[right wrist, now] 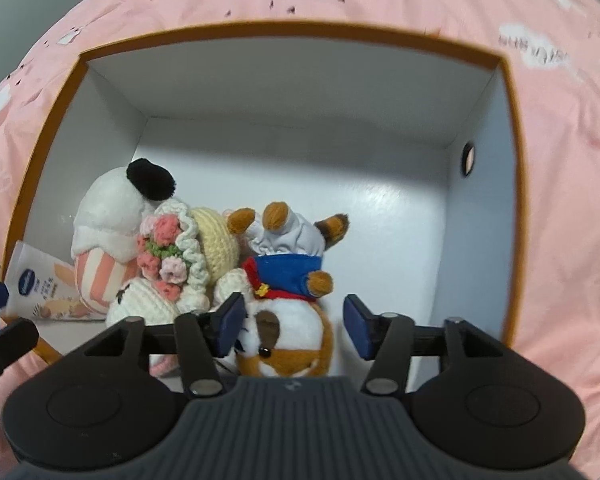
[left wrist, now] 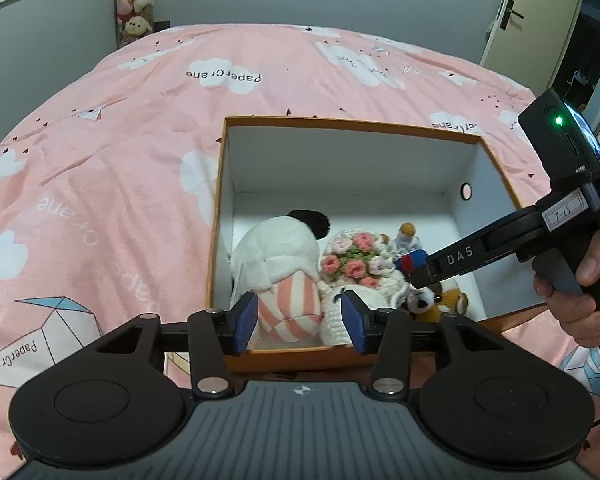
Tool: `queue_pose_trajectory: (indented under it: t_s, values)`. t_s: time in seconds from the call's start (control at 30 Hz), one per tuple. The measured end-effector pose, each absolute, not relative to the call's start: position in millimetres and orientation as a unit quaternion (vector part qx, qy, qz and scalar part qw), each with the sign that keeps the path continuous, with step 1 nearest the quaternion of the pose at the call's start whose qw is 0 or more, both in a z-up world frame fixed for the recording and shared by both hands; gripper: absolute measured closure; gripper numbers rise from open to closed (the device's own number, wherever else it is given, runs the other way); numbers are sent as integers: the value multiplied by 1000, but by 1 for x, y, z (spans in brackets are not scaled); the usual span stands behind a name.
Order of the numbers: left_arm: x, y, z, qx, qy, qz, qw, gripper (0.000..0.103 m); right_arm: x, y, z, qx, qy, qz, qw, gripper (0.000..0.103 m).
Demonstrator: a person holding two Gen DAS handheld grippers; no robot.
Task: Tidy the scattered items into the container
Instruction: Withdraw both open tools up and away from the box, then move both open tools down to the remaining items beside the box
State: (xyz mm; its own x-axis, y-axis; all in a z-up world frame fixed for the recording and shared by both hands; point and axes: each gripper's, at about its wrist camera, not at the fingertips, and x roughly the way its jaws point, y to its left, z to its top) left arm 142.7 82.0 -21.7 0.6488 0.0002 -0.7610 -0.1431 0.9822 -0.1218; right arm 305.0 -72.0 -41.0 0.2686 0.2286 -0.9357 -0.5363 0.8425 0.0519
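Two hand-held grippers: I have both over the box, both tilted down into it.
Left hand-held gripper (left wrist: 299, 322): jaws spread, blue pads clear of the toys, nothing pinched; it sits above the near wall of the box.
Right hand-held gripper (right wrist: 296, 328): jaws spread, nothing pinched; the dog plush lies between and below the pads. I can't tell if the left pad brushes it.
Box (right wrist: 260, 30): orange outside, white inside, sitting on the bed (left wrist: 120, 160) with its pink cloud-print cover.
White plush (left wrist: 276, 248): black pom on top, pink-striped lower part, in the near left corner of the box.
Crochet doll (right wrist: 192, 264): cream, with a pink flower bouquet, leaning between the white plush and the dog plush, touching both.
Dog plush (right wrist: 288, 296): brown and white, blue top, red scarf, lying head toward me.
Packet (right wrist: 44, 288): white with a blue logo, flat against the left wall under the white plush.
Person's hand (left wrist: 580, 300): grips the right handle at the frame edge.
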Motion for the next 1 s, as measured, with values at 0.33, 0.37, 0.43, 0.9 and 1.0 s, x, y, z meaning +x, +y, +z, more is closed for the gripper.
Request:
queue_pose_trajectory:
  t_s: [0.33, 0.37, 0.43, 0.9, 1.0]
  values:
    - [126, 59, -19, -72, 397, 35, 914, 43, 264, -92, -8, -177, 457, 255, 834, 26]
    - [124, 57, -18, -69, 393, 35, 916, 43, 257, -93, -4, -179, 440, 259, 841, 25]
    - [121, 53, -17, -62, 387, 33, 920, 41, 241, -97, 4, -180, 408, 266, 855, 21]
    - [97, 37, -21, -88, 401, -63, 910, 14, 168, -146, 7, -114, 292, 203, 928, 9]
    - [93, 35, -23, -97, 397, -60, 911, 14, 159, -153, 4, -113, 293, 190, 930, 7]
